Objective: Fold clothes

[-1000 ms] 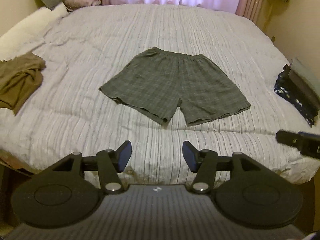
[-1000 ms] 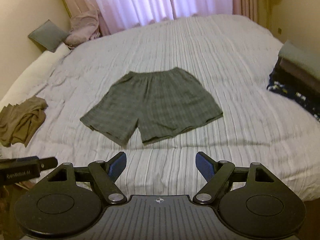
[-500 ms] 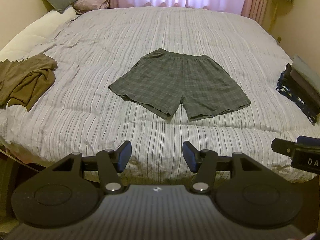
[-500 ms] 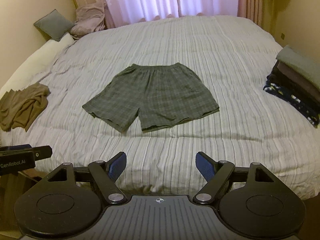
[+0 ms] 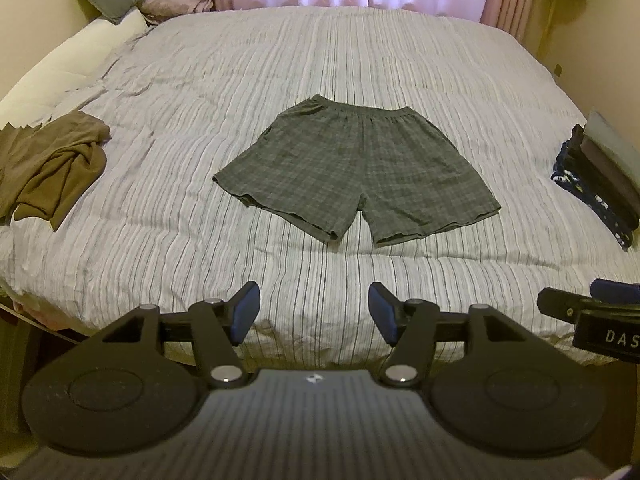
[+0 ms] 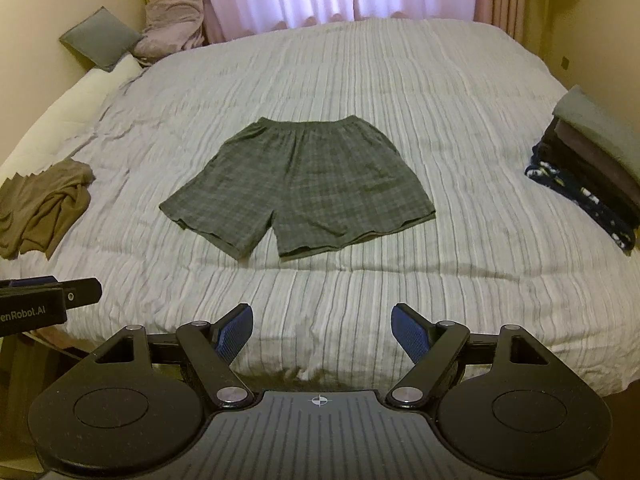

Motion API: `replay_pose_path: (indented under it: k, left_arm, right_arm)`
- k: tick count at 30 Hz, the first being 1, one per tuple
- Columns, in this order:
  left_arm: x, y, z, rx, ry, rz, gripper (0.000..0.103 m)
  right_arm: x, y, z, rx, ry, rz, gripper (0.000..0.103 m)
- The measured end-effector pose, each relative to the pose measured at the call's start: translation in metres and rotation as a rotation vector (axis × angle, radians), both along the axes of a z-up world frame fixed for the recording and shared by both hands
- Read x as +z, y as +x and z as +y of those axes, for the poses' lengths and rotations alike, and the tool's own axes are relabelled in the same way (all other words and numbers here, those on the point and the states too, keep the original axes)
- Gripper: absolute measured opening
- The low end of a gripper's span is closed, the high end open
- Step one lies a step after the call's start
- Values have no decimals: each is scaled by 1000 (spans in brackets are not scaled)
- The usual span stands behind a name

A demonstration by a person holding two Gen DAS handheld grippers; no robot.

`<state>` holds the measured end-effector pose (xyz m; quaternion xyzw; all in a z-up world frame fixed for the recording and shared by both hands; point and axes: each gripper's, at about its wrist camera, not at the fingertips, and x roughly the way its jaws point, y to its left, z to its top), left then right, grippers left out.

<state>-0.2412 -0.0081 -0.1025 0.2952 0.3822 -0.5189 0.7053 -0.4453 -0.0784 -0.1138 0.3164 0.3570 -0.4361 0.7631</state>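
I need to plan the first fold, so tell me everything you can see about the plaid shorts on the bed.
The plaid shorts are dark grey-green with a faint check, of thin woven-looking cloth. They lie spread flat and unfolded near the middle of the striped bedspread, gathered elastic waistband toward the curtains, both leg openings toward the cameras, hems slightly rippled. Only the bedspread touches them; both grippers are short of them.

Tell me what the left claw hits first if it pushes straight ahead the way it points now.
Probably the striped bedspread near the bed's front edge, short of the plaid shorts. The left claw is opening with nothing between its pads. Depth is hard to judge through the fisheye.
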Motion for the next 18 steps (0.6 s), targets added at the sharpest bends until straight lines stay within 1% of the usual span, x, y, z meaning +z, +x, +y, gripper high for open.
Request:
replay_pose_path:
  k: [9, 18]
  left_arm:
    - [-3, 41, -27, 1, 17, 8, 56]
    - [8, 98, -67, -68, -8, 0, 57]
  right_arm:
    - [-2, 41, -21, 2, 19, 19, 79]
    - [10, 92, -45, -57, -5, 24, 79]
